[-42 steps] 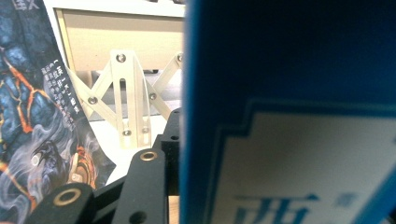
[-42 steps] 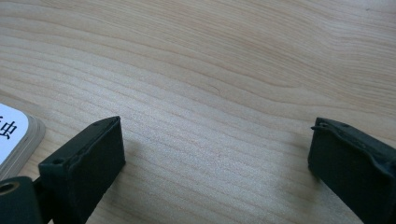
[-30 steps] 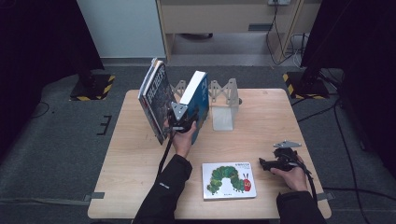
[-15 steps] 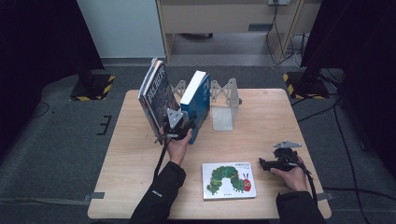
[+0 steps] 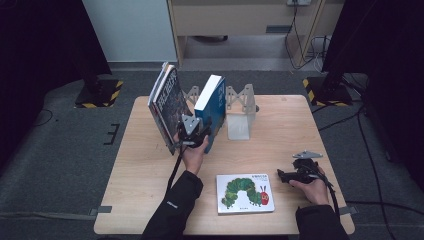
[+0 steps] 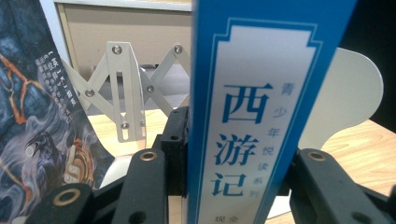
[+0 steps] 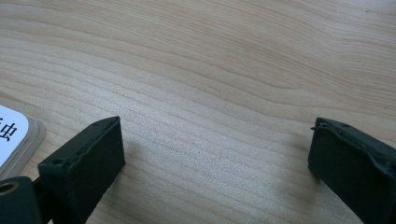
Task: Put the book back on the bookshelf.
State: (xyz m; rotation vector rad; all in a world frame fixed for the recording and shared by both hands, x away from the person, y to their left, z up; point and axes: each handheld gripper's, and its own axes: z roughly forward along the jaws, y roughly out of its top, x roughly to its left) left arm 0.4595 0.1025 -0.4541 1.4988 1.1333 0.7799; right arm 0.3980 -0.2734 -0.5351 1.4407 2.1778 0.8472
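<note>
High view compared with a second ago: the left hand has pulled back toward the person a bit and the blue book has gone from a clear lean to nearly upright, so it looks to me like the book is getting squared up in the rack rather than lifted out

Going left to right on the wooden table: the dark illustrated book leans with its top tipped out to the left at the rack's left end. Next to it the left gripper has its jaws clamped on the lower spine of the blue book, and in the left gripper view that spine stands dead centre between them, blue with a pale panel and blue Chinese characters. It's a fairly thick volume with a white page edge on top. Behind it is the white expanding book rack, scissor links and a rounded end plate

Further right the caterpillar picture book lies flat near the front edge, untouched. The right gripper hasn't budged, resting on the table just beside that book with its jaws spread wide on nothing
</note>
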